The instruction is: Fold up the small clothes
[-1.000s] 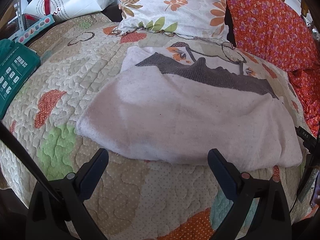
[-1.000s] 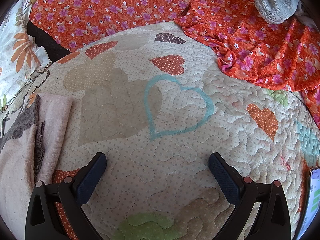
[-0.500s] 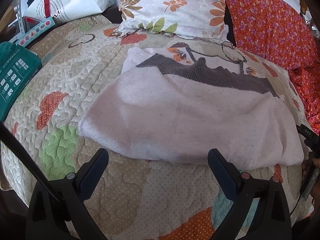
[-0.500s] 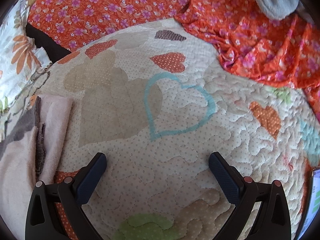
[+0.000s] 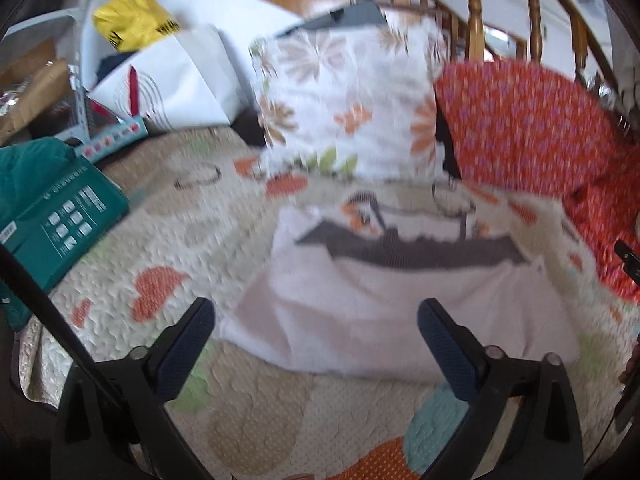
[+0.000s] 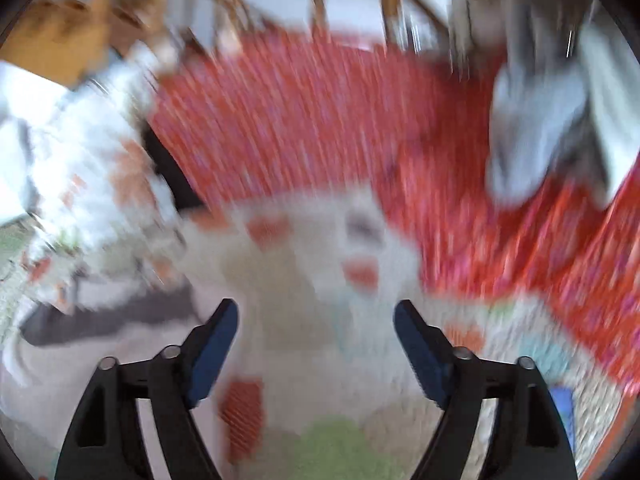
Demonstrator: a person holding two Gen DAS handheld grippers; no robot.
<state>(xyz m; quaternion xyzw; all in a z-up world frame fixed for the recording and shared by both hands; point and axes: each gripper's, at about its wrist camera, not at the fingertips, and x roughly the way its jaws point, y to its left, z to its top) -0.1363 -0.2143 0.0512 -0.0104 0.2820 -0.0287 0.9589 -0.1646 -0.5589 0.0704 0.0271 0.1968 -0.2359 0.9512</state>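
The left gripper (image 5: 316,320) has its jaws spread wide apart with nothing between them, hanging above the near edge of a pale pink garment (image 5: 384,312) with a dark grey band (image 5: 416,250) across its far side. The garment lies folded on a quilted bedspread (image 5: 188,240) printed with orange, green and teal hearts, roughly in the middle of the left wrist view and just ahead of the fingertips. Beyond the garment a white pillow (image 5: 344,96) with orange flowers leans upright, and beside it on the right stands an orange floral cushion (image 5: 520,128) in front of a wooden spindle headboard (image 5: 476,12). To the left lie a teal box (image 5: 60,224), a white paper bag (image 5: 172,80) and a yellow bag (image 5: 132,20). The right gripper (image 6: 316,316) also has its jaws apart and empty, over the bedspread (image 6: 304,328); this view is heavily motion-blurred. There the garment (image 6: 68,360) shows at the lower left, beside the left fingertip, its grey band (image 6: 112,316) visible. An orange floral sheet (image 6: 500,240) spreads across the far right, with a grey-white cloth (image 6: 536,120) lying on it, too blurred to identify.
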